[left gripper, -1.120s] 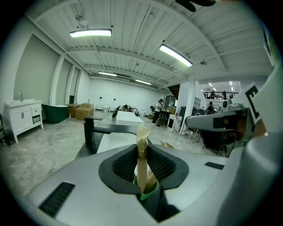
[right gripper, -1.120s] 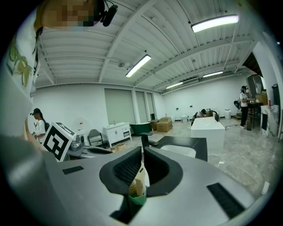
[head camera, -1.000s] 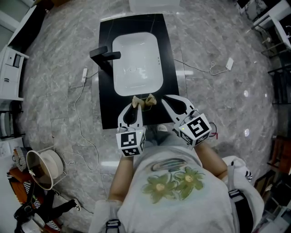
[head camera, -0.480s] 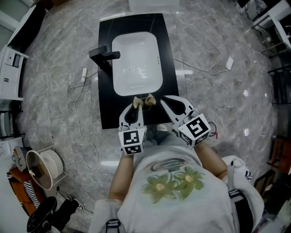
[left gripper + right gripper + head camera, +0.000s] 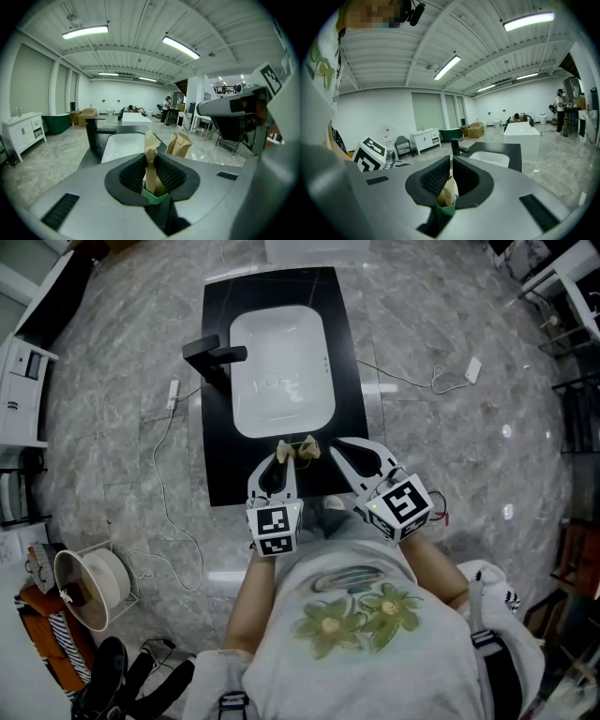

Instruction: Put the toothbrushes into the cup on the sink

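1. The left hand-held gripper (image 5: 150,163) is clenched on a paper-wrapped toothbrush (image 5: 151,143), which stands upright between its jaws with its green end deep in the grip.
2. The right hand-held gripper (image 5: 451,164) grips a second wrapped toothbrush (image 5: 448,190) the same way.
3. From the head view, both packs sit side by side above the near strip of the black bench (image 5: 217,427), just short of the white basin (image 5: 281,362).

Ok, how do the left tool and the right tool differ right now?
The left tool points straight at the basin; the right tool angles inward. The left tool's jaws stand wider than the right tool's. Each clamps a brown paper-wrapped toothbrush.
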Available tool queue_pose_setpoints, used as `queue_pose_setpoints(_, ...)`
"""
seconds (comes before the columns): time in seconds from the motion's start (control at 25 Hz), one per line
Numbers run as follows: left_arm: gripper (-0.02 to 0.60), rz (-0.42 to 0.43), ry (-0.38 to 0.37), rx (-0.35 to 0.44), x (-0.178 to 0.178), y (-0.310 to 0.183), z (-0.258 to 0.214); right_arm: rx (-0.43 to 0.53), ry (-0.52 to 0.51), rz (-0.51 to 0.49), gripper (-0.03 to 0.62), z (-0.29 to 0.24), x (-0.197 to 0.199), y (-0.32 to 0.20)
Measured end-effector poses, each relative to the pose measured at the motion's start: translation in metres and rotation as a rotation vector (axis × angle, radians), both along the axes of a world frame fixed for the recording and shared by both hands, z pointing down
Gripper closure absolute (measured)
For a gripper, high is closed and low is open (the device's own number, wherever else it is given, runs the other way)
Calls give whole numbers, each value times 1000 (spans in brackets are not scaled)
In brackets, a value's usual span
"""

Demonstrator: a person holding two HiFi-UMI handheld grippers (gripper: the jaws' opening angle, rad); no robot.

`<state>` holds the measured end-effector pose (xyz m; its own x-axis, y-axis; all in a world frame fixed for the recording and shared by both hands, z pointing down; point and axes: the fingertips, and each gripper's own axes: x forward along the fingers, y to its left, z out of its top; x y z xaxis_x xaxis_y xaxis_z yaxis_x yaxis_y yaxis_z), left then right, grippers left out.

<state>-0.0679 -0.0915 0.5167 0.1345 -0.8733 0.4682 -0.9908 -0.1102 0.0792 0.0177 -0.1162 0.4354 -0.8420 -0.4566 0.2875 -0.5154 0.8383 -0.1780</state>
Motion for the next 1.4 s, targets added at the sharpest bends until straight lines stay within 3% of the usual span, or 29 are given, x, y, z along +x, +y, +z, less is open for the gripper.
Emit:
queue_pose_setpoints(0.36, 499, 19, -20, -3, 1, -1, 9, -9, 9, -2, 543, 4, -1, -1)
queue_pose_setpoints(0.92, 499, 6, 9, -12, -5, -3, 13, -10, 20, -13, 543, 8, -5, 2)
queue_pose_setpoints(1.16, 499, 6, -23, -43, -8, -1, 21, -8, 21, -18, 543, 6, -6, 3)
queue_pose_setpoints(1.4, 446, 27, -2, -52, -3, 1, 21, -4, 26, -21, 543, 8, -7, 5)
